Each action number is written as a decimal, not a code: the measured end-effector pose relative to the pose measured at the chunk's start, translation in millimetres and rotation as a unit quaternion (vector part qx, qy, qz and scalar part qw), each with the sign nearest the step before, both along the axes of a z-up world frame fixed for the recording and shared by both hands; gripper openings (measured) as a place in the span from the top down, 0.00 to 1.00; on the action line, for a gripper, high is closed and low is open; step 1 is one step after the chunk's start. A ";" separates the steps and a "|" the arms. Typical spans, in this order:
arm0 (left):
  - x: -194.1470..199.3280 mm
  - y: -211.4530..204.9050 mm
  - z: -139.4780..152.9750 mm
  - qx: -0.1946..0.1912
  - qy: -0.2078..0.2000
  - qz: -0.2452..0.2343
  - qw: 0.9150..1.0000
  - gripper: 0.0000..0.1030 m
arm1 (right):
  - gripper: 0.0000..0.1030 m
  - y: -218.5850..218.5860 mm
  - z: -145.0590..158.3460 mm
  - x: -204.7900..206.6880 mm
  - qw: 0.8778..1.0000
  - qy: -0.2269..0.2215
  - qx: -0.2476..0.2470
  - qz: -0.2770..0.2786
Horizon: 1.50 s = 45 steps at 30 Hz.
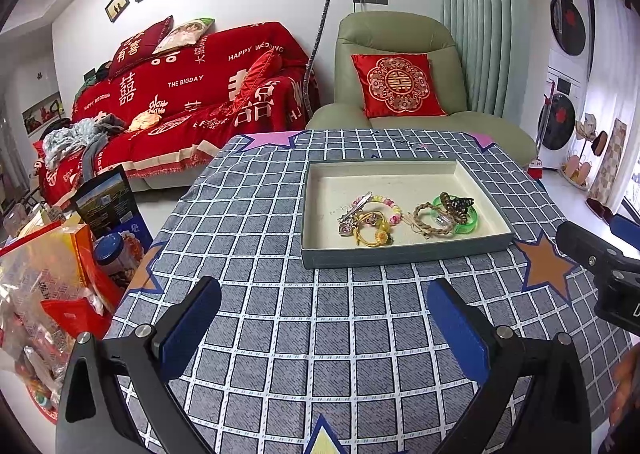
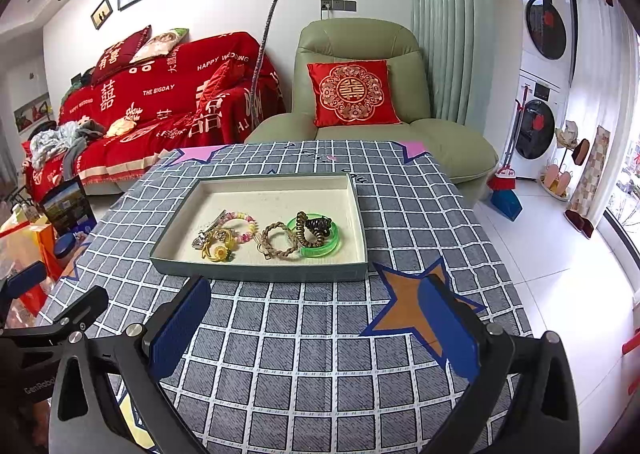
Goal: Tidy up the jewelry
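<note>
A shallow grey-green tray (image 1: pixel 404 252) (image 2: pixel 260 272) with a cream floor sits on the checked tablecloth. Inside lie a pink-and-yellow bead bracelet (image 1: pixel 386 205) (image 2: pixel 244 219), a silver hair clip (image 1: pixel 354 207) (image 2: pixel 212 221), a yellow flower hair tie (image 1: pixel 376 236) (image 2: pixel 218 250), a braided brown bracelet (image 1: pixel 430 219) (image 2: pixel 278 240), a green bangle (image 1: pixel 466 223) (image 2: pixel 320 248) and a dark claw clip (image 1: pixel 456 205) (image 2: pixel 314 225). My left gripper (image 1: pixel 324 318) is open and empty, in front of the tray. My right gripper (image 2: pixel 316 318) is open and empty, in front of the tray's right half.
The table (image 1: pixel 320 354) carries a grey checked cloth with star patches (image 2: pixel 416 310). A red-covered sofa (image 1: pixel 180 101) and a green armchair (image 1: pixel 400 93) stand behind it. Bags and jars (image 1: pixel 60 274) crowd the floor at the left. The right gripper's body (image 1: pixel 600 270) shows at the left view's edge.
</note>
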<state>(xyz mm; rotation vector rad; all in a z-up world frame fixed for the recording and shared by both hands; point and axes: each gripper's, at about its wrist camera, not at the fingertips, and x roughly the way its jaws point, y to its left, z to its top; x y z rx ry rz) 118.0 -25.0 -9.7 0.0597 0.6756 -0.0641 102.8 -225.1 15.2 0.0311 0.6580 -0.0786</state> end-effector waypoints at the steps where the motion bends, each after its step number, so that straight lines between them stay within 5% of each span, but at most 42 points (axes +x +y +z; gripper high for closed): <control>1: 0.1 0.2 -1.0 -0.001 0.000 0.000 1.000 0.00 | 0.00 -0.5 0.8 -0.1 1.000 0.000 0.001 0.000; 45: -1.3 -0.4 3.0 0.003 -0.002 -0.002 1.000 0.00 | 0.00 2.7 5.2 -0.6 1.000 -0.003 -0.001 0.000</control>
